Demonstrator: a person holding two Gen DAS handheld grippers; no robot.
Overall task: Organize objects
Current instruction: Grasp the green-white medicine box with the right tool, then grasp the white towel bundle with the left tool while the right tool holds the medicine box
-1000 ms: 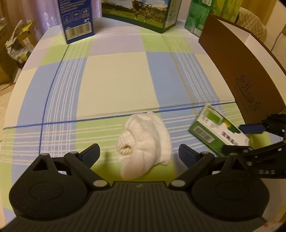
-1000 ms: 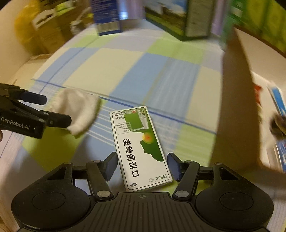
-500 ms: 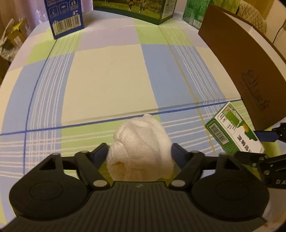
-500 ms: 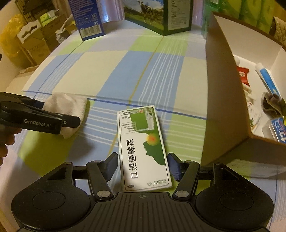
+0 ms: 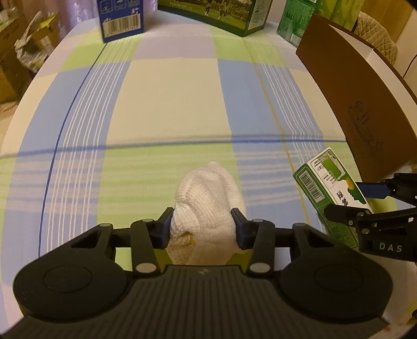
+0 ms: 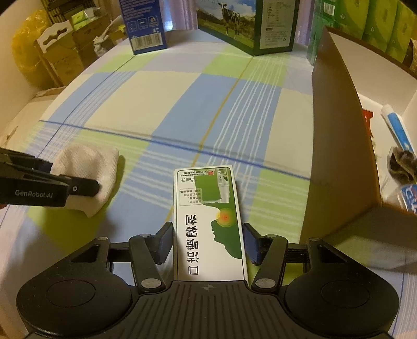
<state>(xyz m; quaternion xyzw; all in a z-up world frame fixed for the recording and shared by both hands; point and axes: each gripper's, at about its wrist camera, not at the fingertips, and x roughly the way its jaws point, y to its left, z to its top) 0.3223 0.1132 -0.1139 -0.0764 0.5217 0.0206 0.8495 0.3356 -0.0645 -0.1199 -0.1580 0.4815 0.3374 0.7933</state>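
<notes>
Checked in blue, green and cream, a tablecloth [image 5: 169, 104] covers the work surface, with a blue carton [image 6: 143, 26] and a cow-printed carton [image 6: 247, 23] standing along its far edge and a brown cardboard box [image 6: 336, 146] open at the right, already holding a toothpaste tube [image 6: 397, 127] and other small items. Both loose things lie near the person, close beside the box, which looks to be where they are meant to go. On the left, the left gripper [image 5: 202, 225] has its jaws drawn in against both flanks of a rolled white cloth [image 5: 208, 198], the pads denting the soft knit; the roll rests on a green square of the cloth, and whether it has left the surface cannot be told. Just to its right, a flat green-and-white medicine box [image 6: 211, 221] lies face up, its long axis pointing away from the camera, so that its narrow width sits between the fingers. The right gripper [image 6: 208, 241] straddles its near end with jaws moderately spread: the left pad sits at or just beside the box's edge, while the right pad shows a sliver of gap, so no firm pinch is evident. Judged from this, each hand is lined up to carry one item into the box.
</notes>
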